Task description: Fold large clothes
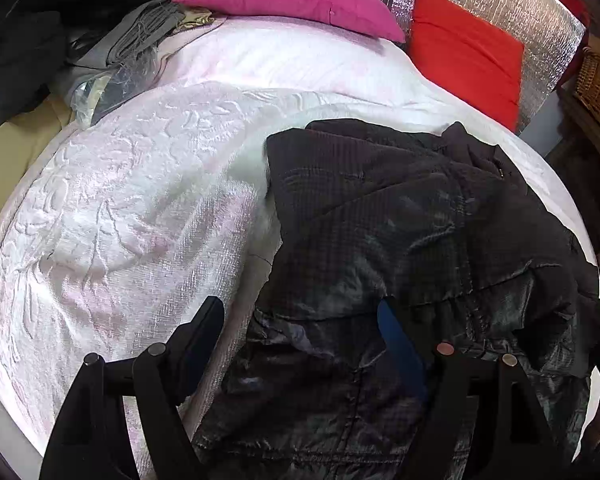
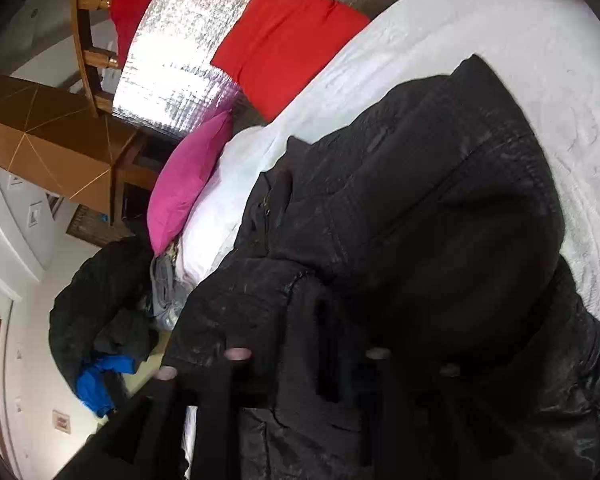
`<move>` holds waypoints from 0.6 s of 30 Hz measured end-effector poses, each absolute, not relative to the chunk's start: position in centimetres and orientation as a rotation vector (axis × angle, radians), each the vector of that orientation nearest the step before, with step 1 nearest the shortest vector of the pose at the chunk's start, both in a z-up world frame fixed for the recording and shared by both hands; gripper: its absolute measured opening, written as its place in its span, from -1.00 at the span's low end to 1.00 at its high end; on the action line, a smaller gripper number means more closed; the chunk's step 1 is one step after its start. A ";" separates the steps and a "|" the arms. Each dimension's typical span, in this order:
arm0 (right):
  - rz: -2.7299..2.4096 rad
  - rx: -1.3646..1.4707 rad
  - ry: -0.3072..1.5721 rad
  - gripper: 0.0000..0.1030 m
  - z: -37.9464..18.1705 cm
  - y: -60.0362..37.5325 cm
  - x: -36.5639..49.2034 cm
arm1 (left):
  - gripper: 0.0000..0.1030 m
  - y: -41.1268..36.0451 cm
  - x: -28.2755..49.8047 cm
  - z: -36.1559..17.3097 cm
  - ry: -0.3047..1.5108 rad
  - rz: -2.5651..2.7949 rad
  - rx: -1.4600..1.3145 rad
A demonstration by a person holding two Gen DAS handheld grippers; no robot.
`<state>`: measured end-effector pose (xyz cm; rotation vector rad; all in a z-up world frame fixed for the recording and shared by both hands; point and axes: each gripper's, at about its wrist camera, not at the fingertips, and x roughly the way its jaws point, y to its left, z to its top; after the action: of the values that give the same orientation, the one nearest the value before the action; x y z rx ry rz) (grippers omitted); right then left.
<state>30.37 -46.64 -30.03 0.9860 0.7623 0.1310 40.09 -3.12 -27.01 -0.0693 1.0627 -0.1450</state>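
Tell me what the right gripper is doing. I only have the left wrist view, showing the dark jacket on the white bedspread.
Observer: The right gripper has its fingers drawn close together, with a fold of the dark jacket pinched between them.
Operator: Is that fold lying flat?
Observer: No, it is bunched up close to the camera and hides the fingertips.
Operator: Anything else nearby to fold?
Observer: A blue garment lies under a dark heap of clothes, past the pink pillow.
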 end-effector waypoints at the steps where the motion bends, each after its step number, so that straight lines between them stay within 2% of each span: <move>1: 0.153 0.992 0.766 0.50 -30.1 -46.6 30.8 | 0.54 -3.1 40.1 -27.1 1.066 -0.146 -0.069; 4: 0.170 0.902 0.754 0.47 -29.9 -45.2 31.0 | 0.54 -3.0 40.3 -27.4 1.073 -0.148 -0.064; 6: 0.138 0.781 0.787 -0.20 -29.8 -43.7 31.6 | 0.54 -3.0 40.3 -27.5 1.074 -0.149 -0.061; 7: 0.104 0.718 0.817 -0.75 -29.8 -43.0 32.0 | 0.54 -3.1 40.3 -27.5 1.071 -0.149 -0.058; 9: 0.077 0.674 0.809 -0.81 -29.4 -42.4 31.7 | 0.54 -3.3 40.2 -27.4 1.060 -0.152 -0.052; 14: -0.063 0.540 0.577 -0.82 -24.0 -42.7 29.3 | 0.54 -3.9 39.9 -26.6 1.006 -0.154 -0.027; 18: -0.206 0.570 0.536 -0.82 -23.9 -46.6 28.0 | 0.54 -4.9 39.7 -26.4 0.987 -0.179 0.005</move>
<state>27.99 -46.60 -23.86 0.5701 0.5355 -0.2059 39.69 -4.92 -26.44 0.0053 0.9874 -0.1795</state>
